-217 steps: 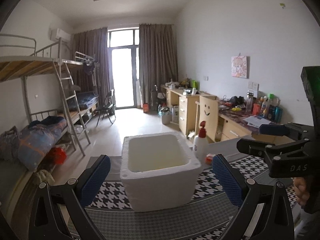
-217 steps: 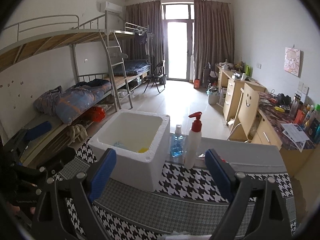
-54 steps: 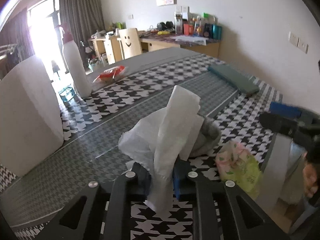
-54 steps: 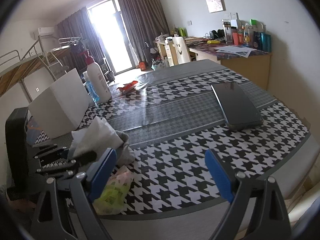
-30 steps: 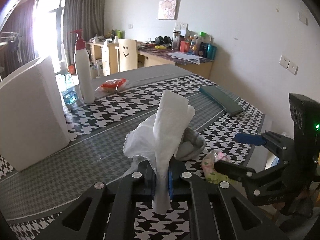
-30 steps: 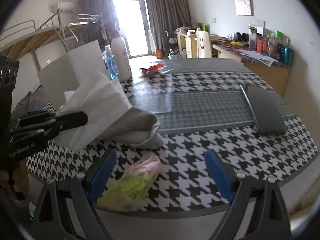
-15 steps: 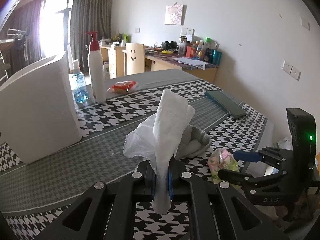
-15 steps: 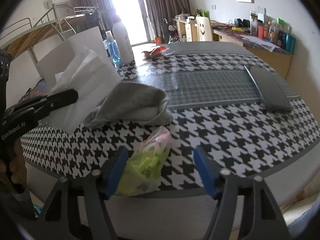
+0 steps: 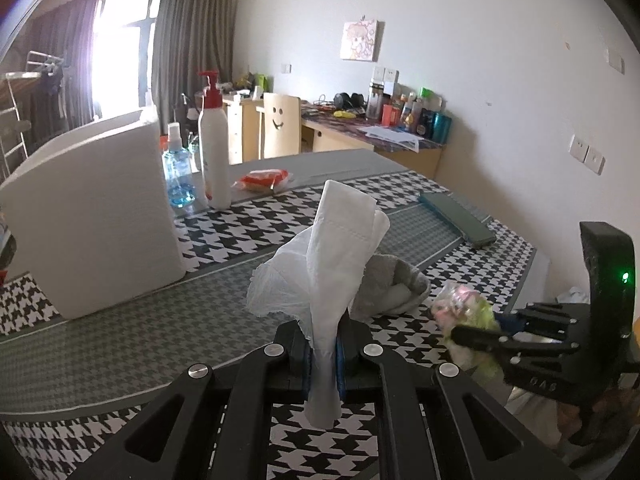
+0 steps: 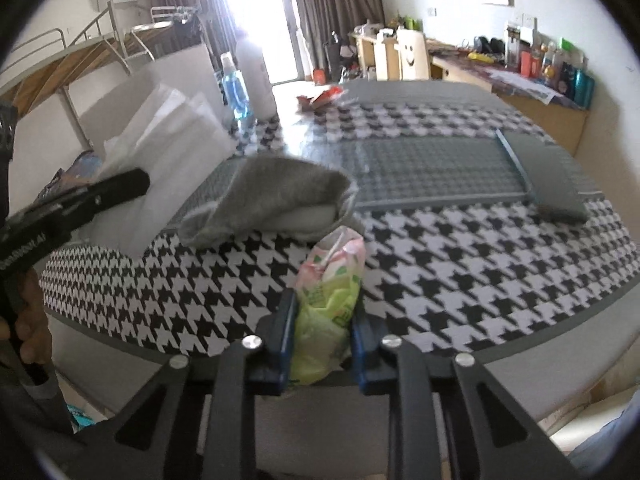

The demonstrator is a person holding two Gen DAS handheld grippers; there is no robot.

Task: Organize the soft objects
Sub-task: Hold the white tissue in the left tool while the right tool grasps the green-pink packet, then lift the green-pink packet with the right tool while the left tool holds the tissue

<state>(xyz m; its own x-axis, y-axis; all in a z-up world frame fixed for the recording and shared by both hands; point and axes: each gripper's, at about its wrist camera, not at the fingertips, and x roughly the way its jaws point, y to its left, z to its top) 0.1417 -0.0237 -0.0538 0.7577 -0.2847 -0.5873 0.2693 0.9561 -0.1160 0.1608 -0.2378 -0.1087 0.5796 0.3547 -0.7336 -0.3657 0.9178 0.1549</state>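
Observation:
My left gripper (image 9: 323, 350) is shut on a crumpled white tissue (image 9: 340, 248) that stands up from its pads, above the houndstooth table (image 9: 120, 340). Just behind the tissue a grey cloth (image 9: 394, 286) lies in a heap. At the table's near edge, my right gripper (image 10: 322, 332) has its jaws closing on a green and pink tissue packet (image 10: 332, 280), with both blue pads against its sides. The grey cloth (image 10: 272, 200) lies just beyond the packet. The left gripper (image 10: 136, 184) with the tissue (image 10: 172, 148) shows at the left of the right wrist view. A white foam box (image 9: 88, 208) stands at the left.
A white pump bottle (image 9: 214, 152) and a blue bottle (image 9: 178, 176) stand beside the box, with a red snack packet (image 9: 264, 178) behind. A dark flat case (image 9: 456, 220) lies at the far right. A hand grips the left tool's handle (image 10: 24, 332). Desks line the wall.
The right gripper moved in over the green packet and its jaws came together from wide open onto the packet's sides. The left gripper kept the tissue and drifted a little.

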